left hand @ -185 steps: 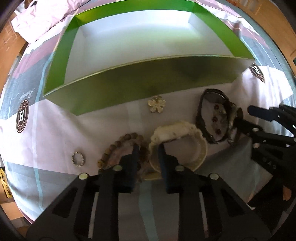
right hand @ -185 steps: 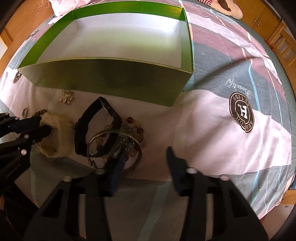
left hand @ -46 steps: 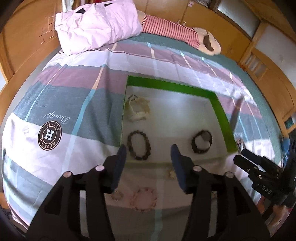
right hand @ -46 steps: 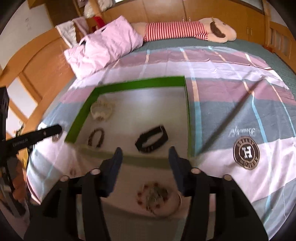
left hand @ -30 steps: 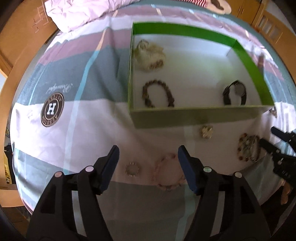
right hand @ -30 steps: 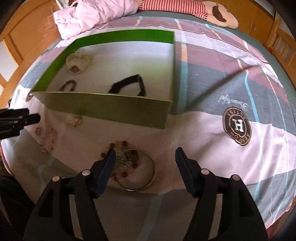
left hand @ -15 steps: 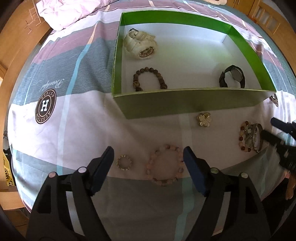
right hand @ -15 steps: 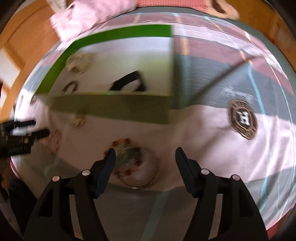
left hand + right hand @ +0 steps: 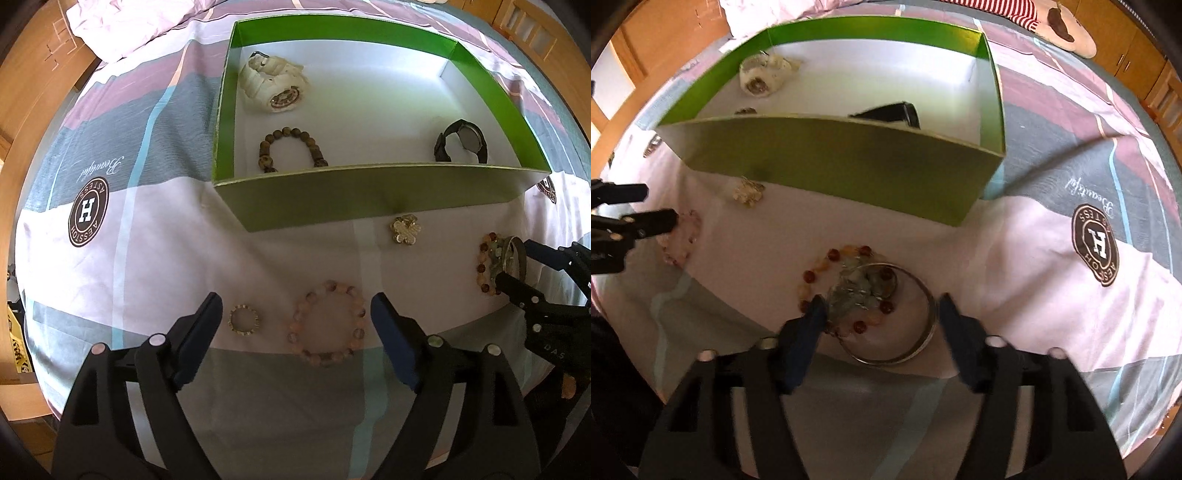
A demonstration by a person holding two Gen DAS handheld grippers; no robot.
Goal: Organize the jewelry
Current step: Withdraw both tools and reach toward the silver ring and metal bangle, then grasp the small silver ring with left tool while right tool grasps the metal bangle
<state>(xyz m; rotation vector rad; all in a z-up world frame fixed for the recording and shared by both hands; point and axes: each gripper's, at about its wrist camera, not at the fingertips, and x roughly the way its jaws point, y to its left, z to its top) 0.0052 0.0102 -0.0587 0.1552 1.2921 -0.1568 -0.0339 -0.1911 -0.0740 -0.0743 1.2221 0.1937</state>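
The green box's (image 9: 369, 195) tall near wall stands between both grippers and its floor; inside, 2 watches and 1 bracelet hug the edges, the middle bare.

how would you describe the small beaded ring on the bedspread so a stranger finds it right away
Start at the green box on the bedspread and come toward the camera. Two loops lie between the left gripper jaws; the small beaded ring is the left, far smaller one, beside the pink bead bracelet.
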